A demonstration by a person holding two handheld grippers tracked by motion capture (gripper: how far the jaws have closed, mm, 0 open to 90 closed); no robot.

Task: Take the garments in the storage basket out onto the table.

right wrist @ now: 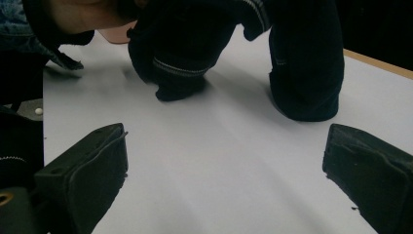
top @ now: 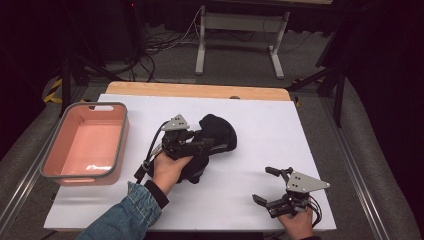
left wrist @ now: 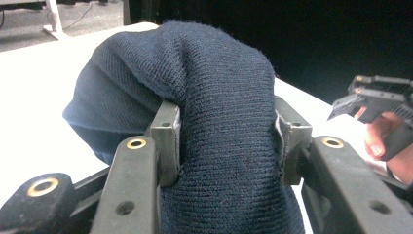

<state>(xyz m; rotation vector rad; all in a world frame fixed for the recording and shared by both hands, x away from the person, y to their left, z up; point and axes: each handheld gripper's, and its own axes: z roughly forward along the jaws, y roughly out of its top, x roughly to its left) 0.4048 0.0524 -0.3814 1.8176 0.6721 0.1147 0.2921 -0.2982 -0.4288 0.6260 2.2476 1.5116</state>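
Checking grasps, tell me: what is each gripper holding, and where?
Left gripper pinches the dark knit garment on a bunched fold; right gripper holds nothing.

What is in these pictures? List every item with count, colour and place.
knitted garment: one, dark navy, mid-table, clamped and lifted in a fold
bin: one, pink with grey rim, table's left edge, nothing inside
table cover: one, white, over the wooden tabletop
frame legs: grey, on the floor beyond the table
left gripper: black, shut on the garment
right gripper: black, open, near right of the table, holding nothing
sleeve: blue denim, left forearm
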